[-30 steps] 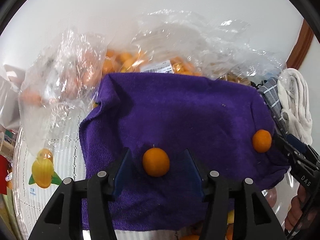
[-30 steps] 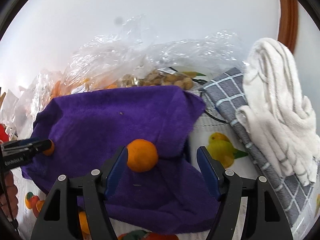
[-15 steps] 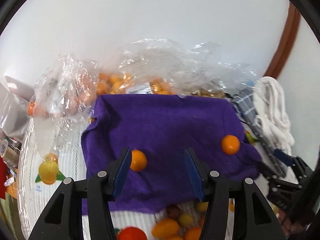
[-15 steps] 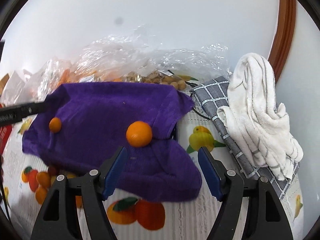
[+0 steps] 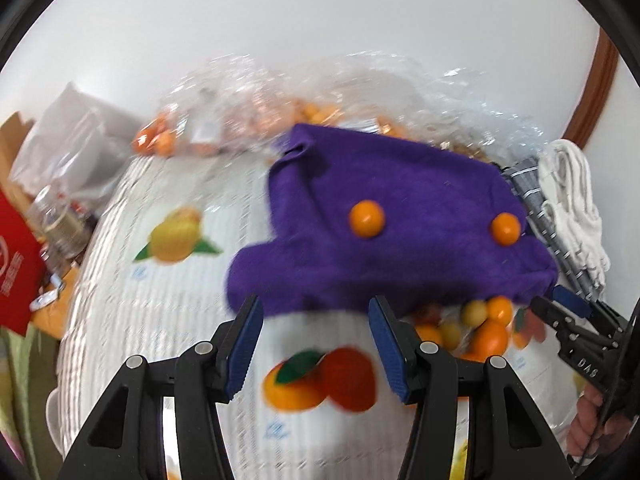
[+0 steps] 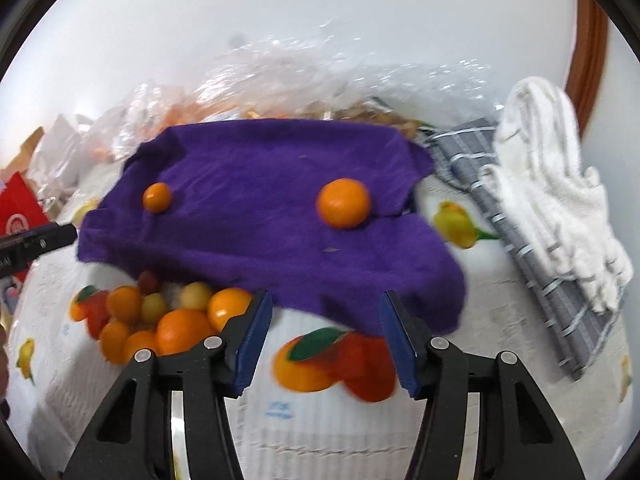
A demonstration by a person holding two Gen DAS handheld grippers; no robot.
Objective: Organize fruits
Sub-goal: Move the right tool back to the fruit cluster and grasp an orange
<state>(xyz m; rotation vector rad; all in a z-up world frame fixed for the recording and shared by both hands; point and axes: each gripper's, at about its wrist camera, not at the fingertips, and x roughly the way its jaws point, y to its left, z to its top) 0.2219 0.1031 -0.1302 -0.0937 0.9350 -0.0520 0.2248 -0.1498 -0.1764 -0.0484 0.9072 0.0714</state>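
Now both hand-held grippers, left [image 5: 314, 344] and right [image 6: 326, 336], wide and unladen; two oranges [image 6: 343, 202] on purple towel [image 6: 256, 216], clear bags [image 6: 280, 80] of fruit at twelve o'clock.

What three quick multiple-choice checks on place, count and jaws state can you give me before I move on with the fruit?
1. Where does the pile of loose fruit lie?
A. On top of the purple towel
B. On the tablecloth at the towel's near edge, partly under it
C. On the white towel

2. How many oranges sit on the purple towel?
A. One
B. Two
C. Four

3. How do the jaws of the right gripper stand?
A. Open, holding nothing
B. Shut on an orange
C. Shut on the towel

Answers:
1 B, the pile shows at the towel's front edge on the printed tablecloth.
2 B, a smaller orange and a larger orange rest on it.
3 A, a wide gap with only cloth and table beyond.
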